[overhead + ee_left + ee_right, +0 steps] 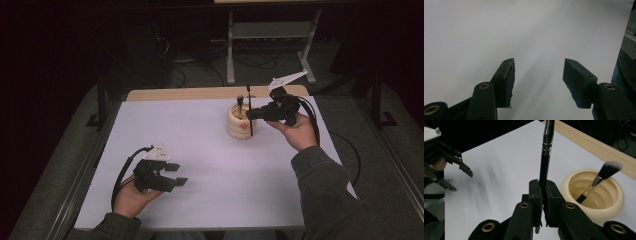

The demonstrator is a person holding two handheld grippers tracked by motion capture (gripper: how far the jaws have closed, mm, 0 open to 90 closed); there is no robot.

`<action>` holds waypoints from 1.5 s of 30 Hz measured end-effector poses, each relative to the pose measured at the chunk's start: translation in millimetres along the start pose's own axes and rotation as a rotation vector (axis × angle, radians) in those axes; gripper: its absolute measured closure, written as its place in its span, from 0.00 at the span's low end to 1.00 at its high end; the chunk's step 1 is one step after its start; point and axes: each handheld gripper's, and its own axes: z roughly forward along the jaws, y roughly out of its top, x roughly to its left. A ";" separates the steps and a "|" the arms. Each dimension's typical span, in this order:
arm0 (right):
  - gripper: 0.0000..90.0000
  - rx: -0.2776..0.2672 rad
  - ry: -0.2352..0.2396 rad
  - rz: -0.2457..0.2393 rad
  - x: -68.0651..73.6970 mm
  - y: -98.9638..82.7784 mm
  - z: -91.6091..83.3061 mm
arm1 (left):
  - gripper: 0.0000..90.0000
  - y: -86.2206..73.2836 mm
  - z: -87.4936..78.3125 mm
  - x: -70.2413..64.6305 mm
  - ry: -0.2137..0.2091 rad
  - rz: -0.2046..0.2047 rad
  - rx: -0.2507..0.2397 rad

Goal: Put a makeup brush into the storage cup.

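1. The right gripper point(543, 202) is clamped on a slim black brush handle with a silver metal band point(545, 162); the two black pads press it from either side, and the handle stands nearly upright between them.
2. In the right gripper view the handle rises out of the top of the jaws and leaves the frame at the top edge, while a short grey end pokes out below the pads (the bristle end cannot be made out).
3. In the high view the same right gripper point(250, 114) sits at the near right side of a cream, ribbed, round ceramic pot point(240, 122), and the held brush point(249, 107) shows as a thin dark line crossing the pot's right edge.
4. Inside the pot leans a second brush with a black handle and a fluffy grey-white head point(599, 180), its head tilted out over the rim; it is apart from the clamped one.
5. The left gripper point(175, 175) is held low over the near left part of the white table cover point(210, 165), well apart from the pot; its jaws stand apart with bare white surface between them point(539, 82).
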 end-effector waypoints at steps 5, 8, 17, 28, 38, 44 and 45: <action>0.94 0.001 -0.013 0.004 -3.9 8.4 -0.6 | 0.47 -0.5 -1.7 1.1 0.002 0.005 0.009; 0.94 -0.002 -0.023 0.000 -6.5 13.6 -1.2 | 0.47 -0.7 -1.8 0.5 0.001 -0.009 -0.003; 0.94 -0.005 -0.050 0.000 -15.5 27.8 -2.2 | 0.47 -1.3 -2.6 1.3 0.004 -0.009 -0.007; 0.94 -0.017 -0.084 0.030 -32.1 47.2 4.8 | 0.47 -1.6 -2.8 2.0 0.002 -0.007 -0.005; 0.94 -0.023 -0.116 0.071 -46.7 56.7 18.7 | 0.46 -2.8 -4.9 3.7 0.007 -0.001 -0.004; 0.94 -0.007 -0.132 0.105 -55.4 50.9 27.7 | 0.46 -3.8 -4.4 3.7 0.006 -0.011 -0.012; 0.94 -0.006 -0.132 0.111 -56.5 50.3 28.8 | 0.46 -4.0 -4.2 3.4 0.005 -0.013 -0.011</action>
